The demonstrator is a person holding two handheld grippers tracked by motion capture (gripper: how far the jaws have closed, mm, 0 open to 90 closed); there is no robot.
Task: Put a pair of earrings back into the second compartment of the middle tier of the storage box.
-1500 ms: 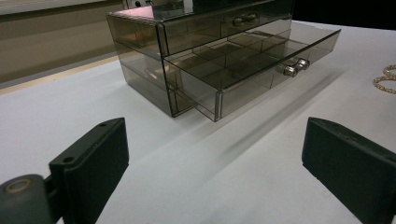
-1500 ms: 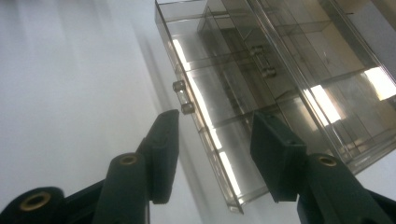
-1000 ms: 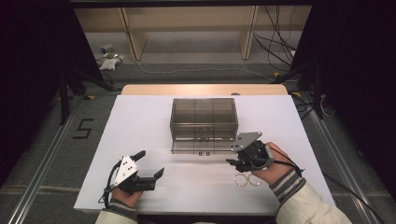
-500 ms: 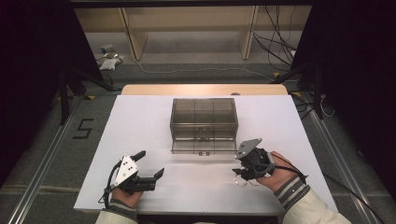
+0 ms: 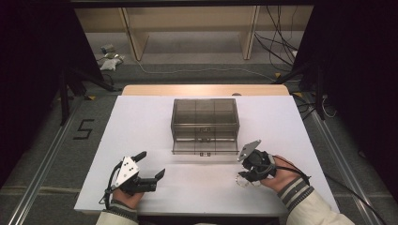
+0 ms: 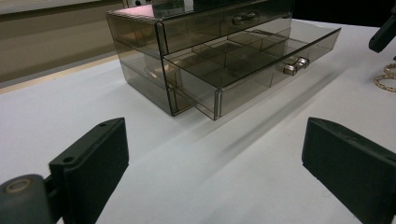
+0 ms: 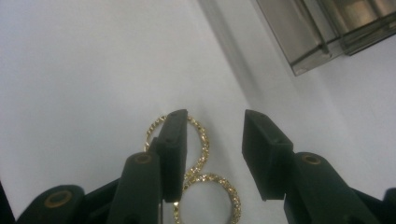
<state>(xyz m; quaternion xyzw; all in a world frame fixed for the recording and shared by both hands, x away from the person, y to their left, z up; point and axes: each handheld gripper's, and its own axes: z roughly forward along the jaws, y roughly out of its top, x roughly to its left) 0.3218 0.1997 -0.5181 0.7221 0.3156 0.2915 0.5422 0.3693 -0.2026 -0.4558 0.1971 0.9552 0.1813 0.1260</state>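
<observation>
Two linked gold hoop rings [image 7: 201, 148] lie flat on the white table [image 5: 141, 126] near its front right. My right gripper [image 7: 215, 122] hangs low over them, open by a narrow gap; its left jaw covers part of the upper hoop, whose right rim shows between the jaws. From above, the right gripper [image 5: 242, 175] stands over the rings [image 5: 243, 183]. My left gripper [image 5: 151, 164] rests wide open at the front left, holding nothing. In the left gripper view its jaws [image 6: 215, 144] face the drawer box, and the rings [image 6: 386, 80] show at the right edge.
A smoky transparent drawer box [image 5: 205, 123] stands mid-table. Its lower drawer [image 6: 261, 65] is pulled out toward me, showing empty compartments and a metal knob [image 6: 295, 65]. Bare white table lies between the two grippers.
My right gripper has moved back from the box toward the front edge and dropped down over the gold rings. The left gripper has stayed put.
</observation>
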